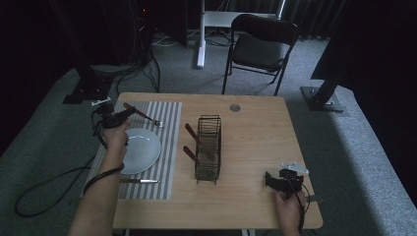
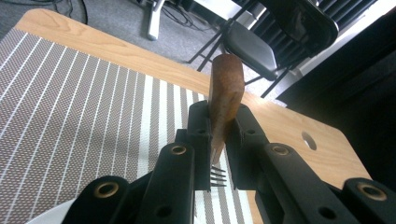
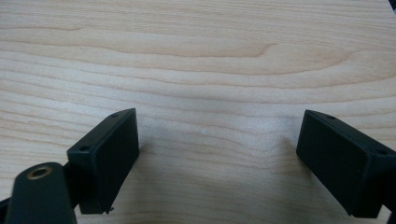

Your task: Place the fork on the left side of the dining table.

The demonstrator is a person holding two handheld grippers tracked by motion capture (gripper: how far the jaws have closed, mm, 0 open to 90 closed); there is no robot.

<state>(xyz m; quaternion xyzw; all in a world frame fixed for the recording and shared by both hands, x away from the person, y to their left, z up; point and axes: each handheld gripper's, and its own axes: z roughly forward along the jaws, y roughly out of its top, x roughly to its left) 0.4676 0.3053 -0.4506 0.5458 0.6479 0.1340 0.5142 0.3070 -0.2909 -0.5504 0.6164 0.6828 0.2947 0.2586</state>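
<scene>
My left gripper (image 1: 129, 112) is shut on a fork (image 1: 142, 115) with a brown wooden handle, above the far part of the striped placemat (image 1: 169, 147). In the left gripper view the fork's handle (image 2: 226, 88) stands up between the jaws of that gripper (image 2: 219, 122), and its tines (image 2: 217, 177) point down toward the placemat (image 2: 70, 107). My right gripper (image 1: 271, 179) rests low at the table's near right corner. In the right gripper view that gripper (image 3: 219, 158) stands open, its jaws wide apart over bare wood (image 3: 196, 56).
A white plate (image 1: 145, 150) lies on the placemat, with a knife (image 1: 140, 181) near the front edge. A black wire rack (image 1: 208, 147) in the table's middle holds two wooden-handled utensils (image 1: 192, 133). A black chair (image 1: 263, 44) stands beyond the table.
</scene>
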